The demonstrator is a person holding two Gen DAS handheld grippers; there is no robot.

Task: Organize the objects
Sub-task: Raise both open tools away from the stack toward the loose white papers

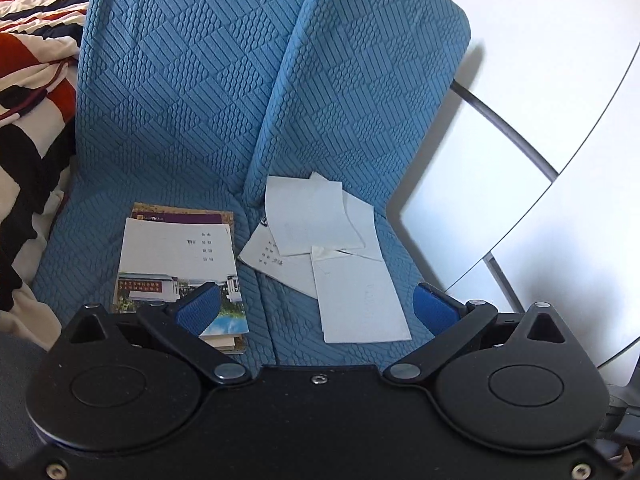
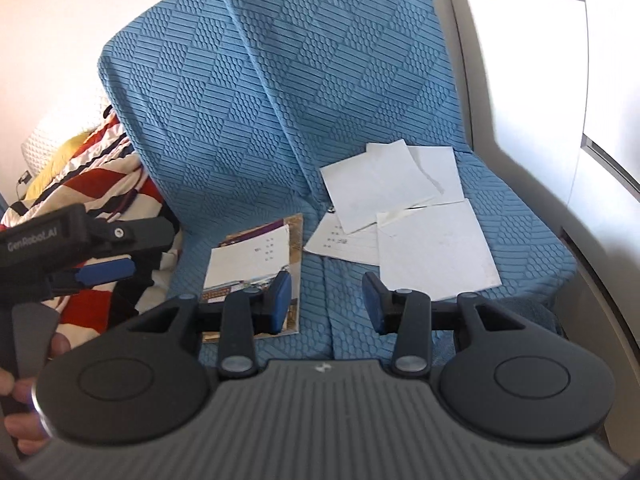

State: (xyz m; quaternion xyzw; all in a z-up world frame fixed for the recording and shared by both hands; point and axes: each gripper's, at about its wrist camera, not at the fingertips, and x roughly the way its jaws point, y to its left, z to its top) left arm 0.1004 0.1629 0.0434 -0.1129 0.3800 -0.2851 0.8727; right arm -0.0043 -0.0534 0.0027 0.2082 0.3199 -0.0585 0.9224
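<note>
A stack of booklets (image 1: 176,264) (image 2: 252,256) with a white printed cover on top lies on the left part of a blue quilted seat (image 1: 180,100) (image 2: 320,120). Several loose white paper sheets (image 1: 320,232) (image 2: 400,200) lie overlapping on the right part. My left gripper (image 1: 318,312) is open wide above the seat's front; its left pad overlaps the booklets' corner in view and its right pad sits by the nearest sheet (image 1: 360,300). My right gripper (image 2: 326,300) stands partly open over the seam between booklets and papers, with nothing between its fingers. The left gripper (image 2: 120,252) also shows at the left of the right wrist view.
A red, white and black striped blanket (image 1: 32,80) (image 2: 92,184) is bunched at the seat's left side. White cabinet panels with a metal bar (image 1: 520,120) (image 2: 540,120) stand to the right. A person's hand (image 2: 24,400) grips the left gripper's handle.
</note>
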